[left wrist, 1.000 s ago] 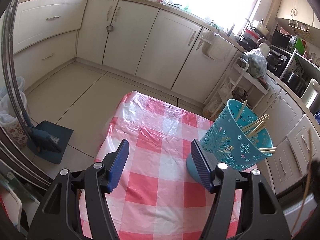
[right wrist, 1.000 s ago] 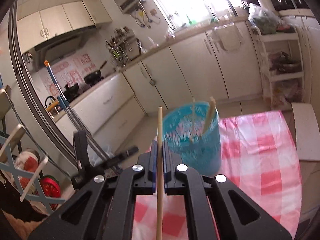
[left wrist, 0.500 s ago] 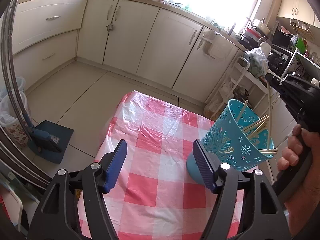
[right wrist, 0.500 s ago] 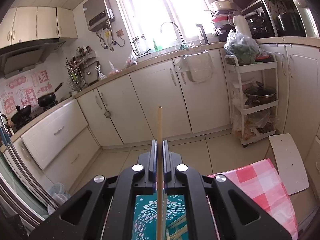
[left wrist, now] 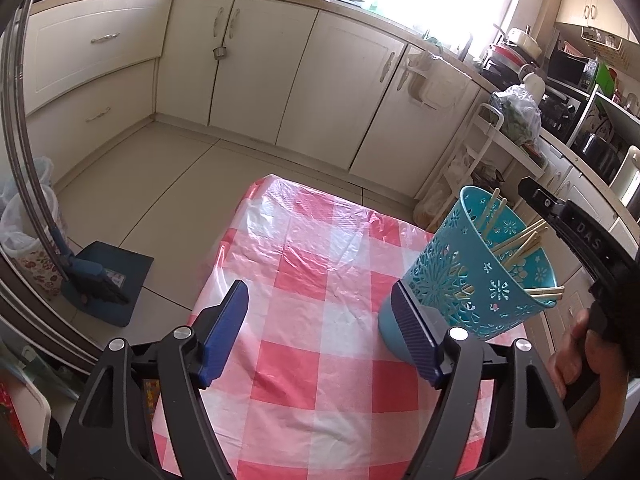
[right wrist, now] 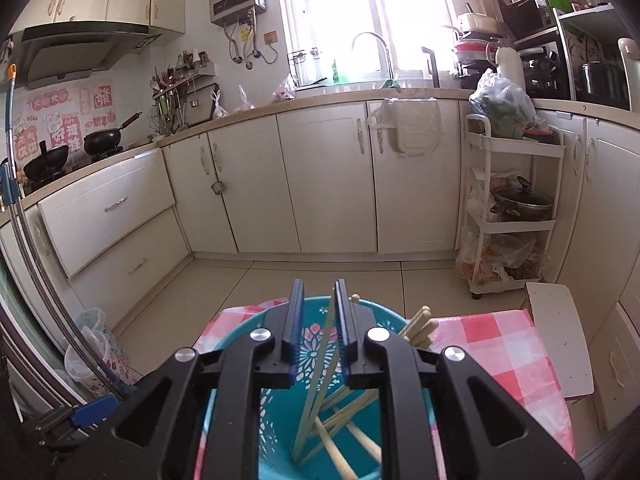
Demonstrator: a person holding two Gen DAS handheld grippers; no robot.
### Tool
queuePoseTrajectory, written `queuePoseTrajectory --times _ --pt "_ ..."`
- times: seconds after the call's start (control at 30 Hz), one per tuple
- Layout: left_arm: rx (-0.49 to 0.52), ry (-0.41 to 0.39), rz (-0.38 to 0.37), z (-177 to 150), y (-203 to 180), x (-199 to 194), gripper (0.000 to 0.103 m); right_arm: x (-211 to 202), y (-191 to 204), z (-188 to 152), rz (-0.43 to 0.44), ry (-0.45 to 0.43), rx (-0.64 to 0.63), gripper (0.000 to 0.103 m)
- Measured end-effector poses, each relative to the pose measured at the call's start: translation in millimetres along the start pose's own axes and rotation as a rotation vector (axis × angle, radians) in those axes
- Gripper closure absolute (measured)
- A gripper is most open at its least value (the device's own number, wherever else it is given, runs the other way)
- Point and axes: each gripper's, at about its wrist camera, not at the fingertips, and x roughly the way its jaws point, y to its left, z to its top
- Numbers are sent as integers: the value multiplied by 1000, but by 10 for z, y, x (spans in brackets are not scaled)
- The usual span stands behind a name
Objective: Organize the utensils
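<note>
**Chopstick release over the holder**

I have the right gripper (right wrist: 318, 320) directly above the blue holder (left wrist: 476, 280), which stands on the checked cloth (left wrist: 320, 320) at its right edge. The jaws have just been opening; they now stand slightly apart, and the chopstick (right wrist: 320, 364) seen between them leans free into the holder, its lower end down among the other chopsticks (left wrist: 520, 242). I see no pad pressing on it, so I judge it released.

The left gripper (left wrist: 320, 332) sits just left of the holder, spread wide and pinching nothing; its right pad is close by the holder's base, and I cannot tell if it touches.

To finish well, I would open the right jaws a little further before lifting, then rise straight up so neither finger catches the rim or drags a stick out. The holder is light and tapered, so the left gripper should stay ready to steady it.
</note>
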Motion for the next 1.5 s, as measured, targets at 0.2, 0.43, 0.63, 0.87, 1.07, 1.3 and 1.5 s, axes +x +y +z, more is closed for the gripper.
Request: queuePoseTrajectory --times 0.2,0.43,0.63,0.87,1.07,1.3,1.5 --pt "39 -8 39 -27 -73 -12 22 -398 3 -96 38 -13 -31 66" --pt "105 -59 95 -50 -175 -219 8 -979 -111 -316 39 16 -52 33" --pt "154 -18 175 -104 -310 -475 8 -1239 -334 -504 -3 118 11 17" --pt "189 -1 113 -284 -413 -1145 8 -1628 -314 -595 -16 199 39 7" --pt "141 0 85 -442 -474 -1829 8 -2164 -144 -581 9 188 -1 7" --pt "228 -31 176 -824 -676 -2563 8 -2793 2 -589 35 171 9 7" --pt "246 -46 165 -1139 -730 -3076 8 -3181 111 -678 30 155 28 7"
